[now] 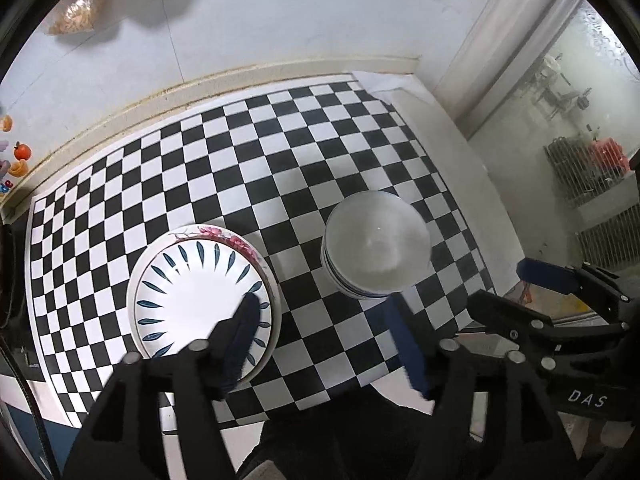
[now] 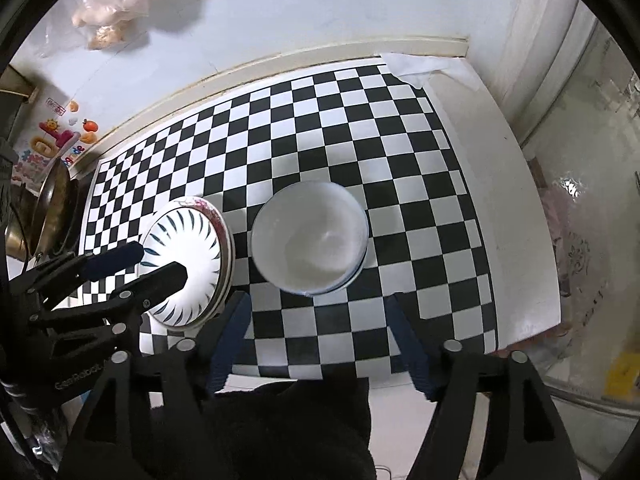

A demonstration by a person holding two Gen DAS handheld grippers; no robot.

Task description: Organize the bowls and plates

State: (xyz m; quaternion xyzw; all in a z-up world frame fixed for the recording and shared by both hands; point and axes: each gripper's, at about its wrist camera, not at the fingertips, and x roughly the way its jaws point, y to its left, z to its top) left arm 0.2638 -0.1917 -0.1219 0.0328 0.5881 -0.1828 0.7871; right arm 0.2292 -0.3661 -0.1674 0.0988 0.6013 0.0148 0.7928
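Left wrist view: the left gripper [image 1: 324, 340] gaped wide and empty, one finger over the plate stack [image 1: 192, 276], which lay flat left of the bowl stack [image 1: 376, 244].

Right wrist view: the right gripper [image 2: 316, 340] hung wide and empty just short of the bowl stack [image 2: 310, 236], mouths upward, round, no long axis. A careless nudge could slide the bowls on the checkered mat [image 2: 360, 120].

We cannot count the stacked bowls [image 1: 362, 280]; the left gripper [image 1: 320, 320] hides part of the plate [image 1: 192, 284] rim.

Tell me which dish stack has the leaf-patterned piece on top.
The plate stack, left of the bowls: blue leaf strokes ring its top plate, and the bowls are plain white inside.
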